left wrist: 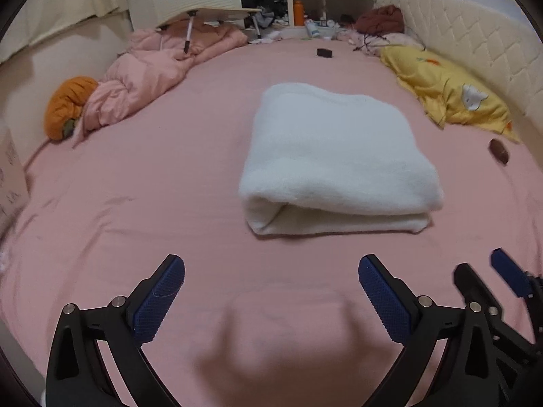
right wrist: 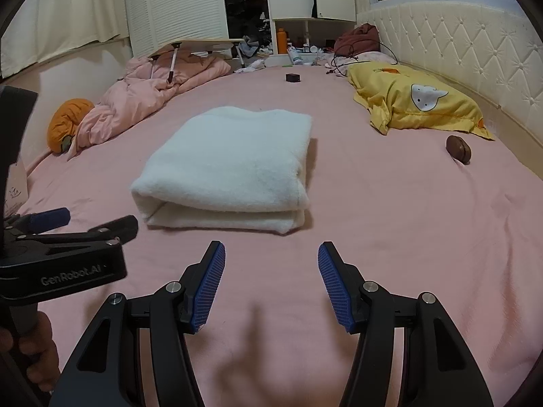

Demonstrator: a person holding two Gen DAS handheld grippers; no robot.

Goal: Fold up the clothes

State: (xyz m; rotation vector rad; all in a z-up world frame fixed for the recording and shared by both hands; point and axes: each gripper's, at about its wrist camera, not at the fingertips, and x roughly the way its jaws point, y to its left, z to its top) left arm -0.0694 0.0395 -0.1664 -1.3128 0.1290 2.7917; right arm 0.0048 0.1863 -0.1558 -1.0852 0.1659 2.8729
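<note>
A white fluffy garment [left wrist: 336,156] lies folded into a thick rectangle on the pink bed sheet [left wrist: 135,203]; it also shows in the right wrist view [right wrist: 230,166]. My left gripper [left wrist: 271,268] is open and empty, hovering above the sheet in front of the folded garment. My right gripper [right wrist: 271,254] is open and empty, also short of the garment's near edge. The right gripper's fingers [left wrist: 509,274] show at the right edge of the left wrist view, and the left gripper [right wrist: 85,224] shows at the left of the right wrist view.
A yellow pillow [right wrist: 417,105] lies by the quilted headboard [right wrist: 475,57] on the right. A crumpled pink duvet [right wrist: 142,98] and an orange cushion [right wrist: 64,122] lie on the left. A small brown case [right wrist: 458,149] and a black box [right wrist: 292,77] rest on the sheet.
</note>
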